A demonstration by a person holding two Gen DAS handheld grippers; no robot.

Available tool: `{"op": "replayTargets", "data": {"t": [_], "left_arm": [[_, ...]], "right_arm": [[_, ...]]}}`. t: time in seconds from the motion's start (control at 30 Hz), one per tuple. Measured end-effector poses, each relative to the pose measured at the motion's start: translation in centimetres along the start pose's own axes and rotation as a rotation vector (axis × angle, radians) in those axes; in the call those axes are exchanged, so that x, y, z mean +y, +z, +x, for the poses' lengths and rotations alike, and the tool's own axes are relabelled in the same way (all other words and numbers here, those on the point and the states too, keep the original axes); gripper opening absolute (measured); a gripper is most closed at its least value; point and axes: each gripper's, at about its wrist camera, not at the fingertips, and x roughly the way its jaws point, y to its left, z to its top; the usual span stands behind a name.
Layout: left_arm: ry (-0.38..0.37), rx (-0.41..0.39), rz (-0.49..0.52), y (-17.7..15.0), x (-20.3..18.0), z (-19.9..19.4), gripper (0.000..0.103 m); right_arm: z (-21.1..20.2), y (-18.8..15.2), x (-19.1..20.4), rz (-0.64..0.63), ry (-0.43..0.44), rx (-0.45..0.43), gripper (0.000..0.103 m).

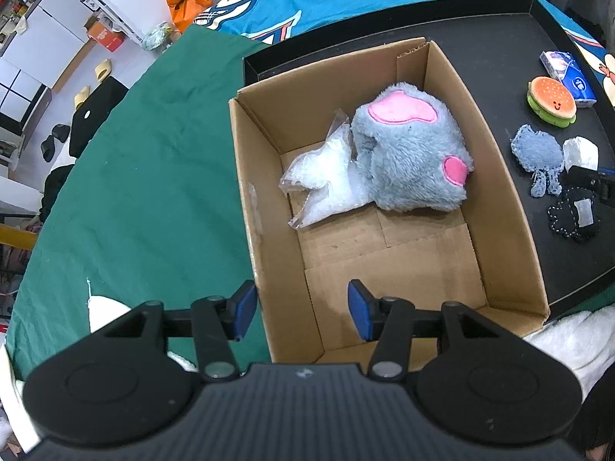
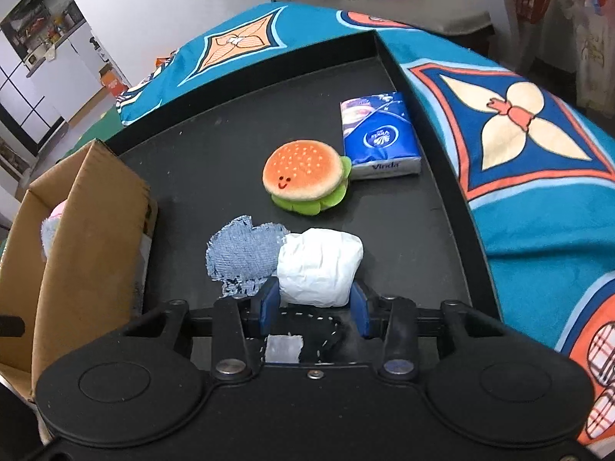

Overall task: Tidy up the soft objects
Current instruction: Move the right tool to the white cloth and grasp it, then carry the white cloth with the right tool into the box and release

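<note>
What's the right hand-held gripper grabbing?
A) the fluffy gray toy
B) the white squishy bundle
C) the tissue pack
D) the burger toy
B: the right hand-held gripper has its blue pads on either side of the white bundle; the burger toy lies apart on the tray.

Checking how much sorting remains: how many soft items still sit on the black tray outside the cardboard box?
5: burger plush, tissue pack, denim patch, white bundle between the right gripper's pads, black pouch.

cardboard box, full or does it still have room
Still has room. The cardboard box holds only a grey plush and a clear plastic bag at its far end; its near floor is bare.
</note>
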Motion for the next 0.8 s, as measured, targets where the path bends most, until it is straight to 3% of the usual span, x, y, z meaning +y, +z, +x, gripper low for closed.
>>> {"op": "replayTargets", "data": {"t": [0.8], "left_arm": [[-0.101, -0.096, -0.104, -1.5, 2.5, -1.4, 0.05]], "right_arm": [[-6.0, 1.9, 4.6, -0.097, 0.023, -0.132, 0.039]]}}
